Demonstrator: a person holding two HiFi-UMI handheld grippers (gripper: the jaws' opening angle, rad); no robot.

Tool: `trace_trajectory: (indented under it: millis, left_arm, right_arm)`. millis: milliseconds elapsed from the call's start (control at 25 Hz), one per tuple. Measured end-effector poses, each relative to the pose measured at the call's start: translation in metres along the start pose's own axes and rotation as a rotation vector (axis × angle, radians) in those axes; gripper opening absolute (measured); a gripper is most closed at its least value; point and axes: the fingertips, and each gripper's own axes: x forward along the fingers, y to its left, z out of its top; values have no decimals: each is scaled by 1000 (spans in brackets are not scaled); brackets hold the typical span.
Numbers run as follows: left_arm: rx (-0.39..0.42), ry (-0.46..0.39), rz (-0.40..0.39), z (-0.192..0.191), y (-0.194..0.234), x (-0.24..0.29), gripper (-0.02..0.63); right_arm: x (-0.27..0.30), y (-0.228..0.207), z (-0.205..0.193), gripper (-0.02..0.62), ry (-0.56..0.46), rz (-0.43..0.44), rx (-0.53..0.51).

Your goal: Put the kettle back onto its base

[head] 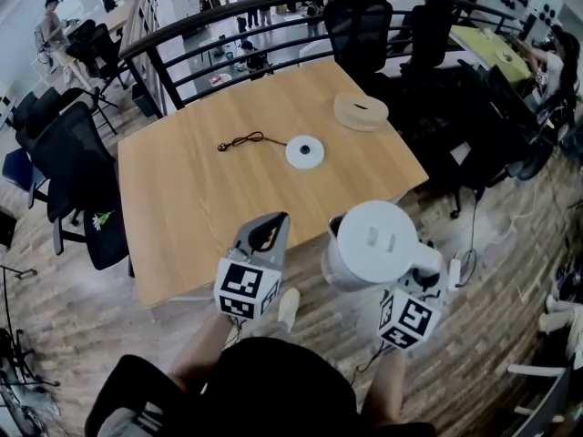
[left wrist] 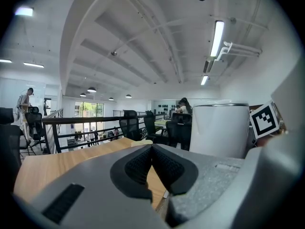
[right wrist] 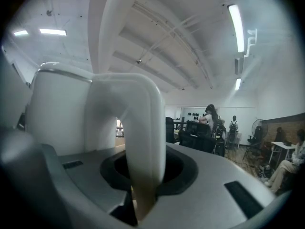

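Note:
The white kettle hangs in the air just off the wooden table's near edge, lid up. My right gripper is shut on its handle, which fills the space between the jaws in the right gripper view, with the kettle body to the left. The round white base lies near the table's middle, its black cord trailing left. My left gripper hovers beside the kettle at the table's edge, shut with nothing in it; its pads meet, and the kettle shows at its right.
A flat round beige object lies at the table's far right. Black office chairs stand left of the table and more behind it, along a black railing. People sit and stand in the background.

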Motion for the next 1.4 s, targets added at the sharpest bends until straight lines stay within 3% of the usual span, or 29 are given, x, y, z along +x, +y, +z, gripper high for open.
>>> trace_trajectory:
  millis: [680,1400]
  left_arm:
    - [-14,7,31,4,83,77,-2]
    - [-51,-1,133,14,155,123,-2]
  right_arm:
    - [120,49,17,74,-14,34,8]
    - [226,96,44,75,-34,134,11]
